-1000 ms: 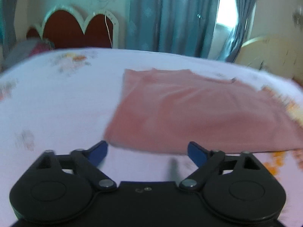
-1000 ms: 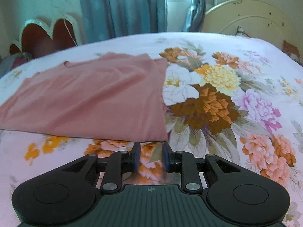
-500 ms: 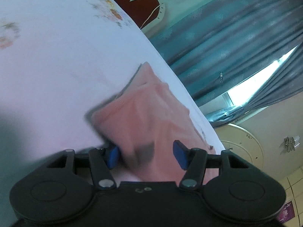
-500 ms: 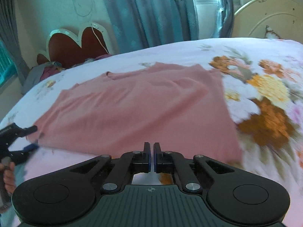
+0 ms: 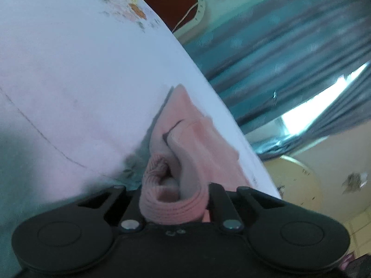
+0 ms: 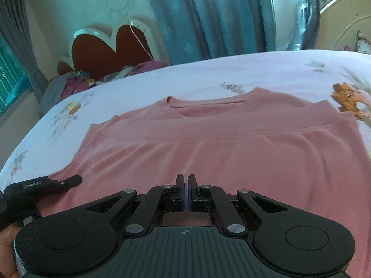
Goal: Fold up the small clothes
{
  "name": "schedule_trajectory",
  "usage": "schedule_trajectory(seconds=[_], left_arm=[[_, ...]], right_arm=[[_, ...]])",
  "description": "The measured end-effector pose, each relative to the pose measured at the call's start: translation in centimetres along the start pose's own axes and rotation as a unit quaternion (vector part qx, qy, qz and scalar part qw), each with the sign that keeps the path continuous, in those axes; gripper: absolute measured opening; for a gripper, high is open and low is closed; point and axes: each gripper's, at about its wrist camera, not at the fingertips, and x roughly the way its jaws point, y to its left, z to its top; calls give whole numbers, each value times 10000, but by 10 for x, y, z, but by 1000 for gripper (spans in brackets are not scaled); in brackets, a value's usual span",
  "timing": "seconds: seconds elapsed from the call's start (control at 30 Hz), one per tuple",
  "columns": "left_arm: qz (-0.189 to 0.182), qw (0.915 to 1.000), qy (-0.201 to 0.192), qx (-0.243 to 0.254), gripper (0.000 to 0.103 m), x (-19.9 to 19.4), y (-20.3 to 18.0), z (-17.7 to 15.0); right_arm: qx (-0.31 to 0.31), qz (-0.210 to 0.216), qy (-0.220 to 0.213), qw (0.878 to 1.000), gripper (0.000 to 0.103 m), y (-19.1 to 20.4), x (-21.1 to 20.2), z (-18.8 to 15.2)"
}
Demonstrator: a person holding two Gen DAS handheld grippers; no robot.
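Presently the soft, light pink T-shirt is judged best taken by its ribbed hem, which is bunched, lower centre, in the clamped left gripper; the right gripper is held nearly closed, empty.

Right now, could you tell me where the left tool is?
The left tool is at the pink shirt's near-left corner, low on the left of the right wrist view, clamped on bunched hem.

light: daytime, bright from the window behind the blue curtains, glare there | left wrist view: tilted, blurry, dark shade low on the left | right wrist view: sharper, soft shadows | edges: bent and dark in the corners
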Motion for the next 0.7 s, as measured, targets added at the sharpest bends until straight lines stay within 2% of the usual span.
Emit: schedule_trajectory(seconds=[0.1, 0.17, 0.2, 0.23, 0.27, 0.33, 0.37, 0.47, 0.57, 0.7], left_arm=[[-309, 9985, -335, 307, 10, -19, -19, -2], [-131, 9982, -290, 515, 10, -16, -23, -3], [67, 9980, -176, 603, 10, -10, -21, -4], [251, 9981, -35, 560, 10, -4, -17, -4], [388, 9985, 91, 385, 10, -1, -10, -4], [304, 9994, 76, 161, 10, -4, -4, -4], [296, 9992, 42, 280, 10, -7, -9, -4], [-2, 9979, -81, 640, 10, -15, -41, -6], [-298, 9914, -48, 1271, 10, -15, -92, -14], [-675, 9713, 324, 2260, 10, 1, -175, -43]], right_arm=[[-124, 26, -109, 9999, 2, 3, 2, 3], [-172, -27, -102, 9998, 2, 3, 9, 3], [-176, -80, 105, 9998, 2, 0, 20, 1], [-185, -161, 429, 9988, 0, -2, 33, -2], [-178, -85, 331, 9993, 0, -5, 35, -6], [-117, -23, 325, 9994, 0, -8, 36, -6], [-104, 4, 318, 9994, 0, -10, 35, -6], [-106, 136, 273, 9995, 0, -17, 35, -8], [70, 357, 290, 9989, 0, -28, 30, -3], [743, 601, -167, 9953, 0, -69, -8, 4]])
